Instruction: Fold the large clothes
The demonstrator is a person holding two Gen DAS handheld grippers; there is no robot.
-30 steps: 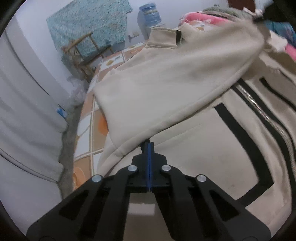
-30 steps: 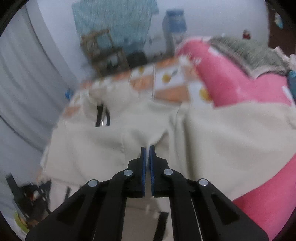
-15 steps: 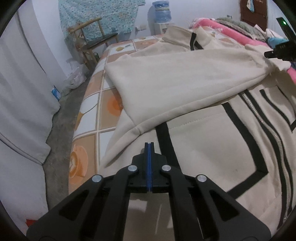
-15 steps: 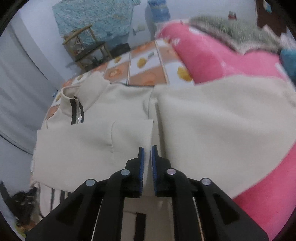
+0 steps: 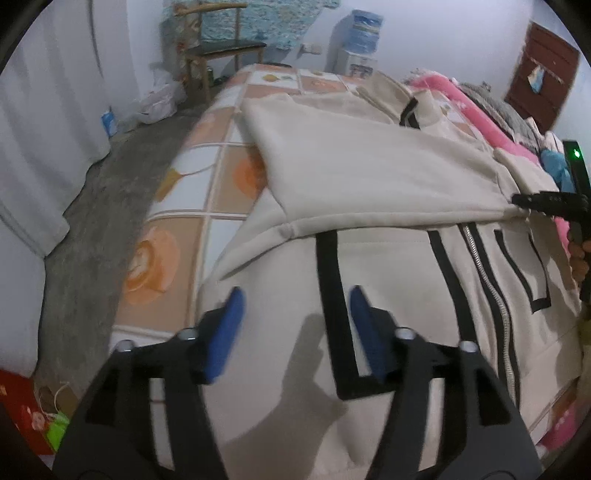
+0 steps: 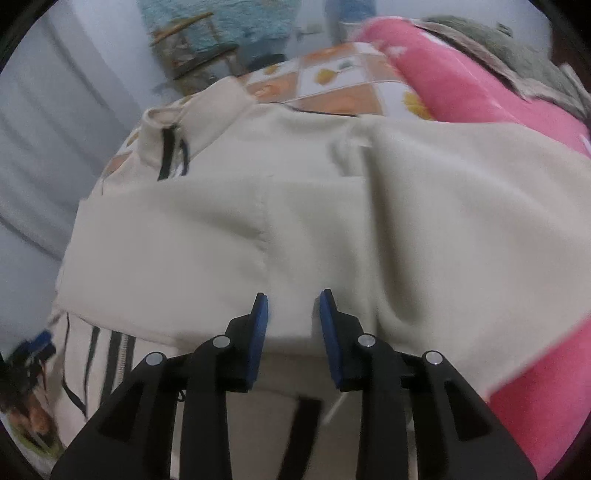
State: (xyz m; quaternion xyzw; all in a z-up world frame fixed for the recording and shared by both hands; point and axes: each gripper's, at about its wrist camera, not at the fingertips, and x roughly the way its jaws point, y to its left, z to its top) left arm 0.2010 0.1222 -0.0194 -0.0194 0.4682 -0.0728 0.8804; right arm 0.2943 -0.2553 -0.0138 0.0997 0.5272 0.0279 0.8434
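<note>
A cream jacket (image 5: 388,258) lies zipper-up on the tiled bedspread (image 5: 221,177), one sleeve (image 5: 369,177) already folded across its chest; the rest remains unfolded. A pink blanket (image 6: 461,81) crowds its far right side. The left gripper (image 5: 293,306) and right gripper (image 6: 290,310) are opening, holding nothing

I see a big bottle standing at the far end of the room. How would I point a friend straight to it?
Start at the bed with the orange-and-white checked sheet and follow it to the far wall. Right of the wooden chair stands a white dispenser; the water bottle sits on top of it, the only translucent blue, ribbed thing there.
</note>
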